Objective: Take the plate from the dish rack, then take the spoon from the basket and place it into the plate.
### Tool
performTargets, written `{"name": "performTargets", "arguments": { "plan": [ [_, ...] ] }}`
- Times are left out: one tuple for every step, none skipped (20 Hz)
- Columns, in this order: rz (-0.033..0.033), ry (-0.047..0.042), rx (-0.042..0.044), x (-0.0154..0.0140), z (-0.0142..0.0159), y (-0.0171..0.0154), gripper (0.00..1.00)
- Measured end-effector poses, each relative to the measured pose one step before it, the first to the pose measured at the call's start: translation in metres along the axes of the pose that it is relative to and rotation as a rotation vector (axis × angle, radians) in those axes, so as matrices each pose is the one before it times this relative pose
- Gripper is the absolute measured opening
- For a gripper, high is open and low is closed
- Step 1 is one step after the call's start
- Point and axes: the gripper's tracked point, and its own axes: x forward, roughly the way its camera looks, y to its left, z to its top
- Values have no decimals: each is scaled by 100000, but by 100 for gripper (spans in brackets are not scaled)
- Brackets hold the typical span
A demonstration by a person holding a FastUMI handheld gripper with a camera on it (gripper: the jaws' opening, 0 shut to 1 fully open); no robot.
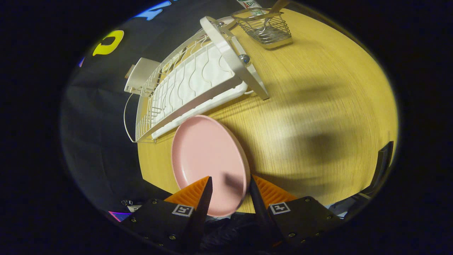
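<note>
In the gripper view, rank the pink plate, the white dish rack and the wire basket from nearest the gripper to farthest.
1. Round pink plate: between the fingers of the gripper, rim in their grip.
2. White wire dish rack: beyond the plate, on the wooden table.
3. Metal wire basket: farthest, past the rack's far end.

Gripper closed on the plate, 1 finger on each side of its rim; plate tilted on edge, off the table, blocking the way straight ahead between the fingers. Rack stood just beyond the plate along the table's far side, its white end frame jutting toward the table's middle. Narrow gap between plate rim and rack's near corner. Basket sat past the rack's far end, close beside it, with the spoon handle sticking up out of it. Wide bare tabletop lay on the frame's side of the rack, open up to the basket. Booth wall closed off the rack's other side.
</note>
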Motion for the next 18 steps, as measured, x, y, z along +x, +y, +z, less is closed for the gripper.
{"name": "performTargets", "arguments": {
  "plan": [
    [198, -998, 342, -351, 360, -78, 63],
    [8, -1195, -11, -329, 244, -82, 63],
    [-549, -1469, -239, -247, 390, -272, 63],
    [-743, -1720, -316, -227, 458, -243, 63],
    [-984, -2250, -62, -205, 605, -288, 63],
    [-1238, -2848, 254, -242, 613, -380, 63],
    [-1857, -3236, 676, -409, 779, -584, 63],
    [-2337, -3881, 1030, -364, 845, -758, 63],
    [-2692, -4122, 1113, -288, 1005, -846, 63],
    [-3207, -4354, 923, -169, 939, -906, 63],
    [-2330, -4320, 1011, -163, 1186, -808, 63],
    [-1889, -4298, 1716, -233, 1173, -687, 63],
    [-1394, -4632, 2177, -153, 1131, -554, 63],
    [-1164, -4337, 1765, -15, 1226, -417, 63],
    [-1111, -5071, 1435, -3, 1327, -493, 63],
    [-93, -4933, 984, 117, 1288, -122, 63],
    [733, -5791, 1148, 165, 1423, 200, 63],
    [1031, -6178, 636, 276, 1547, 304, 63]
  ]
}}
